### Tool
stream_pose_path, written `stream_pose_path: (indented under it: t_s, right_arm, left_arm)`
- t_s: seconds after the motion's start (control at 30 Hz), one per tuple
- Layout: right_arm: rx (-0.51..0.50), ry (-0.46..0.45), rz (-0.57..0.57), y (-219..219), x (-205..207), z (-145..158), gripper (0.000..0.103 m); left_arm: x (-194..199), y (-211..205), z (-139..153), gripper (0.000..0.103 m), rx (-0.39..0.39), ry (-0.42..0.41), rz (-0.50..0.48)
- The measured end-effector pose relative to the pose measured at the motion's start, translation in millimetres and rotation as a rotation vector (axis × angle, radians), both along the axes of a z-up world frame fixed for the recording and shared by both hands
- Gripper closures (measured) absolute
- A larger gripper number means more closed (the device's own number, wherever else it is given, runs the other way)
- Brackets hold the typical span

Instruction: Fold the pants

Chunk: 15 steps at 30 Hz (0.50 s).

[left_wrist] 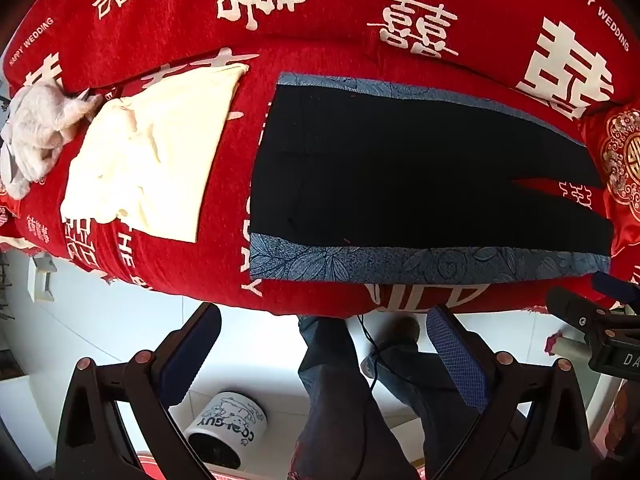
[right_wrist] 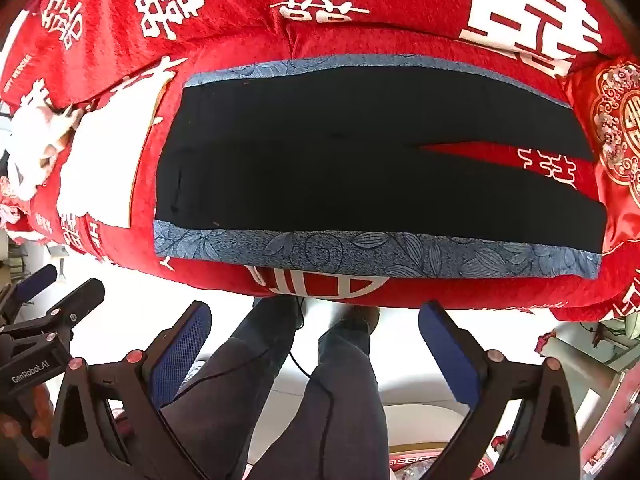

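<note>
Black pants (left_wrist: 400, 168) with blue floral side stripes lie flat on a red bed cover (left_wrist: 320, 20), waistband to the left, the two legs spread apart at the right. They also show in the right wrist view (right_wrist: 340, 160). My left gripper (left_wrist: 324, 336) is open and empty, held off the bed's near edge, below the pants' near stripe (left_wrist: 400, 264). My right gripper (right_wrist: 316, 328) is open and empty too, below the near stripe (right_wrist: 360, 252). Each gripper shows at the other's side: right gripper (left_wrist: 592, 320), left gripper (right_wrist: 44, 320).
A cream garment (left_wrist: 152, 152) and a white plush toy (left_wrist: 36, 132) lie on the bed left of the pants. A red embroidered cushion (left_wrist: 624, 160) sits at the right. The person's legs (right_wrist: 320, 392) and a white printed bin (left_wrist: 228, 428) are on the floor below.
</note>
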State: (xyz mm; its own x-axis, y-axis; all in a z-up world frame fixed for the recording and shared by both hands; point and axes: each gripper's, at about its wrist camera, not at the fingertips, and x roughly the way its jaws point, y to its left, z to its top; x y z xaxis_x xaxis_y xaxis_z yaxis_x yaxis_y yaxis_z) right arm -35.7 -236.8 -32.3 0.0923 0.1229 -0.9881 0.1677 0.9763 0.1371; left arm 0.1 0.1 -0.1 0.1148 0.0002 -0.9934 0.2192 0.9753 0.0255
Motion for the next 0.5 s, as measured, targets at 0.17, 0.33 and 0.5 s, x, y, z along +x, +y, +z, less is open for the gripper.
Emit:
stream_pose_path:
  t_s: [0.17, 0.33, 0.5]
  right_arm:
    - [0.004, 0.0, 0.003, -1.4, 0.3, -1.5, 0.0]
    - [0.006, 0.001, 0.006, -3.9, -0.2, -5.8, 0.0]
    - [0.012, 0.0, 0.006, -12.0, -0.7, -8.1, 0.0]
  left_arm:
    - [-0.4, 0.4, 0.2, 0.0, 0.008, -0.002, 0.005]
    - [-3.5, -0.9, -5.3, 0.0, 0.01, 0.001, 0.004]
    - [-6.9, -4.7, -5.7, 0.0, 0.015, -0.003, 0.004]
